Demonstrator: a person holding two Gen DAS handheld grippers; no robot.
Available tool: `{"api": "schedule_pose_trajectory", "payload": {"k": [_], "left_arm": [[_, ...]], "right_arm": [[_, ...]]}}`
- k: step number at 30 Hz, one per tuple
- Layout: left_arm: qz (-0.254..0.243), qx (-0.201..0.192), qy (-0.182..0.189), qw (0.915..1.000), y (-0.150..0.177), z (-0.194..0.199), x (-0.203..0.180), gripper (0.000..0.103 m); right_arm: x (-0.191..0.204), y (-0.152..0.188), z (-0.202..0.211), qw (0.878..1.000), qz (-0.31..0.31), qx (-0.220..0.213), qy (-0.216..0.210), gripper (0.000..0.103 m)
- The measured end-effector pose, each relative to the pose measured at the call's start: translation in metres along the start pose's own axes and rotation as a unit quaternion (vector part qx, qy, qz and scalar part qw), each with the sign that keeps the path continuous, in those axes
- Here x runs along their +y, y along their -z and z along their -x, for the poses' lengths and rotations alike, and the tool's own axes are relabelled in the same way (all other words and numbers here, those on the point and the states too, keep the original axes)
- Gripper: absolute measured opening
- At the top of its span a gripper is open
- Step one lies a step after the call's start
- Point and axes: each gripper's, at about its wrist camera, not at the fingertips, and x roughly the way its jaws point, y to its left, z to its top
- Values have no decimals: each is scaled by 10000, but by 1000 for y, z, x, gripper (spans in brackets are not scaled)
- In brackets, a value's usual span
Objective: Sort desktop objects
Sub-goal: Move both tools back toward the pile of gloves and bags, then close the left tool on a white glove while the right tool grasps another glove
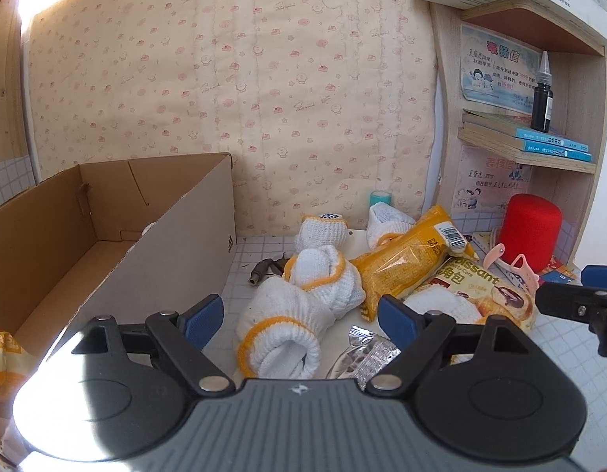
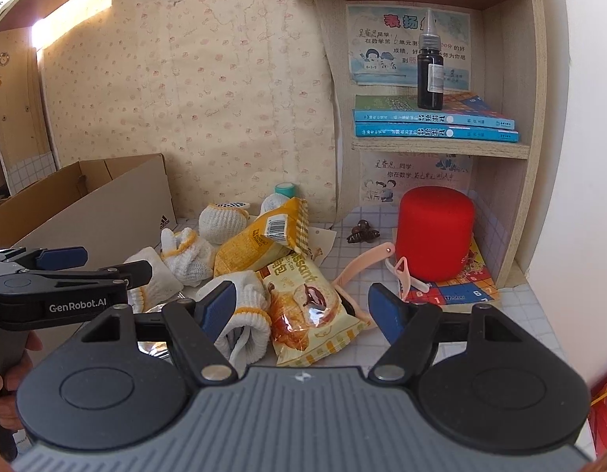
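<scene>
Several rolled white gloves with yellow cuffs (image 1: 299, 306) lie in a pile on the tiled desk. Beside them lie an orange snack bag (image 1: 405, 259), a croissant packet (image 1: 480, 291) and a silver wrapper (image 1: 366, 354). My left gripper (image 1: 299, 318) is open, just above the nearest glove roll. My right gripper (image 2: 303, 308) is open over the croissant packet (image 2: 307, 306), with a glove roll (image 2: 244, 314) by its left finger. The left gripper also shows in the right wrist view (image 2: 95, 263). An open cardboard box (image 1: 107, 244) stands at the left.
A red cylinder (image 2: 435, 232) stands on a sudoku booklet (image 2: 457, 287) under the shelf. A pink folding razor (image 2: 366, 263), a brown hair clip (image 2: 360, 232) and a teal tape roll (image 1: 380, 198) lie nearby. Books (image 2: 433, 122) and a black bottle (image 2: 430, 70) sit on the shelf.
</scene>
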Motion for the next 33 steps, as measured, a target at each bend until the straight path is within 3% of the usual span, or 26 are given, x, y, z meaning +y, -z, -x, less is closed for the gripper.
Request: {"api": "schedule_pose_trajectory", "payload": {"k": [10,18,23,28,33], "left_arm": [[9,430,-57,9991,1,-29,11,86],[198,760,-34,9969,0,-47,21,68],[159,785,15,9968,0,-49,22,54],[144,732,36,9972,0,-47,21,50],[167,704,55,9974,3,-45,22,48]], "right_arm": [[3,-2,-8,10000,-6,25,-51,73],[5,1,-18,9999,32,148,27,73],[2,4,-26,9996,59,257,102,73],[2,4,-35,9993,100,352,121,73],[16,7,-32,9987,184,353,-306,73]]}}
